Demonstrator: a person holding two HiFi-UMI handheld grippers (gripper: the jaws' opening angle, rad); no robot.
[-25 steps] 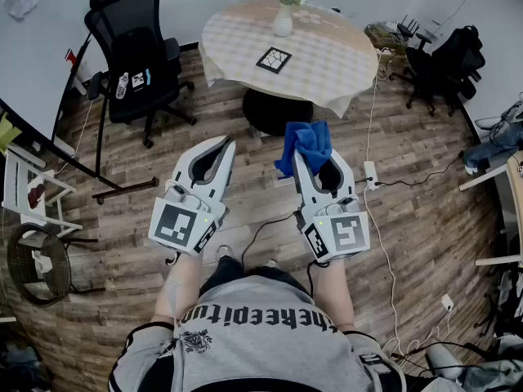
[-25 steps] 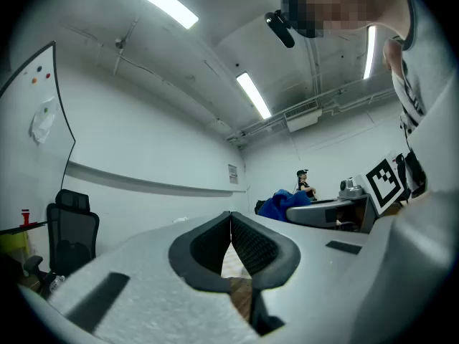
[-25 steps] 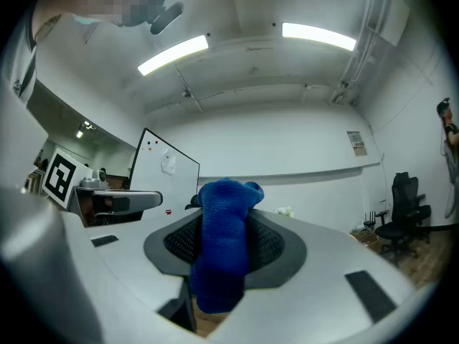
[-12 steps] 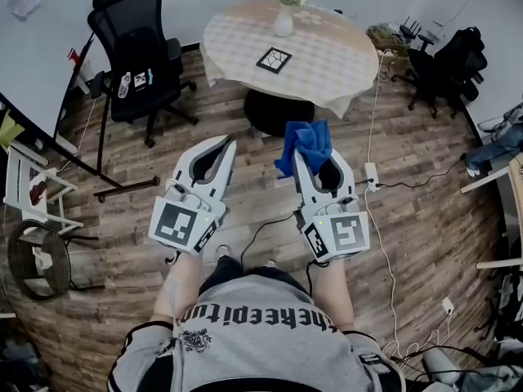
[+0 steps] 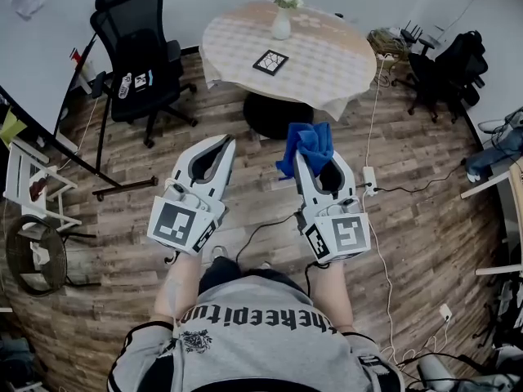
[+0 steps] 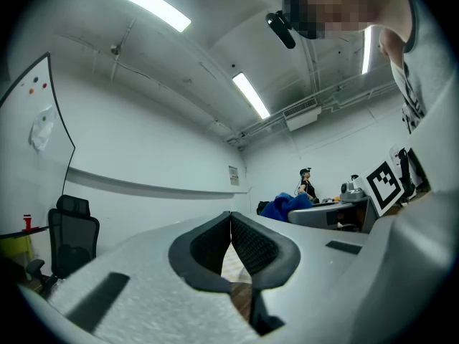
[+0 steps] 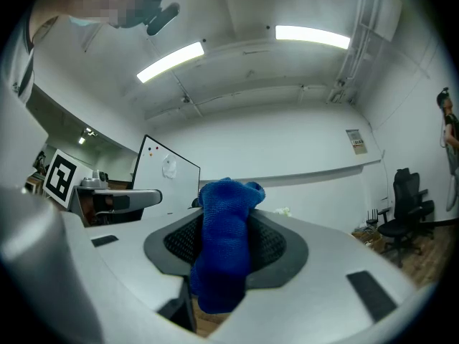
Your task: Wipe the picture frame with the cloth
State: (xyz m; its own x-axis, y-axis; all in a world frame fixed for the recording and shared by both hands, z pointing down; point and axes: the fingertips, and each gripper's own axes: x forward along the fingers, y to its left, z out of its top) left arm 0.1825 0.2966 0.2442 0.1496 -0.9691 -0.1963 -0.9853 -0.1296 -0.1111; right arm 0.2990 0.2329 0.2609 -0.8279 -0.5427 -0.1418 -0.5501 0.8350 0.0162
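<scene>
Cloth (image 5: 309,140) pinched in right claw (image 5: 310,158), left claw (image 5: 222,144) closed and empty, well short of picture frame (image 5: 270,60): advance, then press flat.

Wood-plank floor (image 5: 122,219); round table (image 5: 327,64) under a checked cover, white vase of flowers (image 5: 281,23) near its far edge; black office chair (image 5: 135,51) left of it, second dark chair (image 5: 445,68) right; white walls (image 6: 143,149); whiteboard (image 7: 168,174); ceiling strip lights (image 7: 312,36) lit; cable (image 5: 376,121) trailing across the floor.
</scene>
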